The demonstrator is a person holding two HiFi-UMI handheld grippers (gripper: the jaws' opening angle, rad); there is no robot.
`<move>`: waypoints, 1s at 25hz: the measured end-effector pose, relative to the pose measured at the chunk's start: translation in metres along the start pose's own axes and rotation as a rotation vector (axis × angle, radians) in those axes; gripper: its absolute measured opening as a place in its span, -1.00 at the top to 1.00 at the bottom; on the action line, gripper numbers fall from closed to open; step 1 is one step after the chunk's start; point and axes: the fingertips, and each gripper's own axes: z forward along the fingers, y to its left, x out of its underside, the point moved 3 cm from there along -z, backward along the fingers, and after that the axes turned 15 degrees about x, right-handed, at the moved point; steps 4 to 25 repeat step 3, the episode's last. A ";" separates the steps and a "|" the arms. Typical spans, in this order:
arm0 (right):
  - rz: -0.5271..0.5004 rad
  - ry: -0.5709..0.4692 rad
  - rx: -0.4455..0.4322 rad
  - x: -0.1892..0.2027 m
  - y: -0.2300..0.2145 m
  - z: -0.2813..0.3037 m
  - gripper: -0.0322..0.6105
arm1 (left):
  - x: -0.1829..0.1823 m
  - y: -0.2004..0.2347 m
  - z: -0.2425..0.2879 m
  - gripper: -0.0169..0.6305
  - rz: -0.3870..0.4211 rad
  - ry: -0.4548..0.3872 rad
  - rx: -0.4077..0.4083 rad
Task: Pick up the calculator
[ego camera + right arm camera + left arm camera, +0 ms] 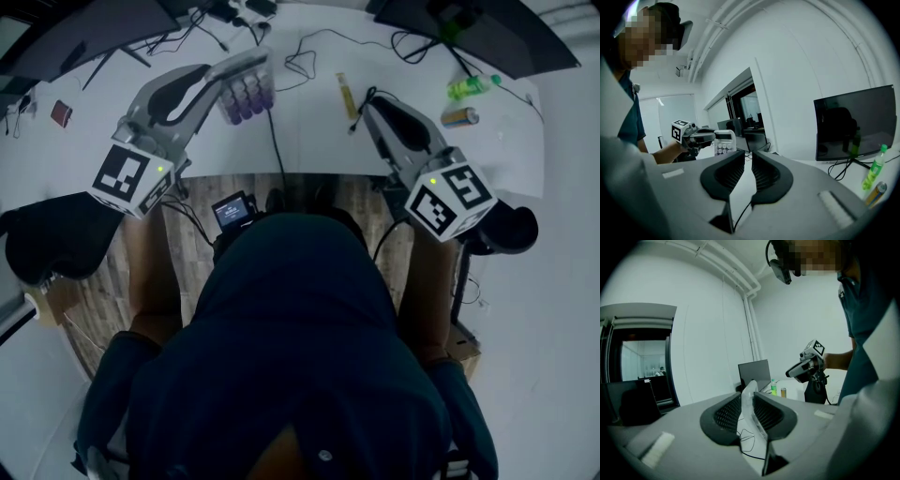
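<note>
The calculator (246,92), white with rows of round purple-tinted keys, hangs above the white table (309,141), with my left gripper (248,67) shut on it. In the left gripper view the calculator (750,401) stands edge-on, pinched between the two dark pads (725,414). From the right gripper view the calculator (724,143) shows face-on at the far left, held level. My right gripper (364,108) hovers over the table's right part, apart from the calculator. Its jaws (748,155) stand shut with nothing between them.
Black cables (314,56) trail over the table. A green bottle (472,86) and a can (460,117) lie at the far right, and a yellow stick (346,95) lies near my right gripper. Dark monitors (855,123) stand at the back. Black chairs (56,239) flank the person.
</note>
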 end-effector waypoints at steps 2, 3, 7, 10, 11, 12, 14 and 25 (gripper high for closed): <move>0.002 -0.001 0.006 0.001 -0.001 -0.001 0.73 | 0.001 0.000 0.002 0.71 0.003 -0.002 0.005; 0.003 -0.002 0.008 0.002 -0.001 -0.001 0.73 | 0.002 0.000 0.003 0.71 0.004 -0.003 0.007; 0.003 -0.002 0.008 0.002 -0.001 -0.001 0.73 | 0.002 0.000 0.003 0.71 0.004 -0.003 0.007; 0.003 -0.002 0.008 0.002 -0.001 -0.001 0.73 | 0.002 0.000 0.003 0.71 0.004 -0.003 0.007; 0.003 -0.002 0.008 0.002 -0.001 -0.001 0.73 | 0.002 0.000 0.003 0.71 0.004 -0.003 0.007; 0.003 -0.002 0.008 0.002 -0.001 -0.001 0.73 | 0.002 0.000 0.003 0.71 0.004 -0.003 0.007; 0.003 -0.002 0.008 0.002 -0.001 -0.001 0.73 | 0.002 0.000 0.003 0.71 0.004 -0.003 0.007; 0.003 -0.002 0.008 0.002 -0.001 -0.001 0.73 | 0.002 0.000 0.003 0.71 0.004 -0.003 0.007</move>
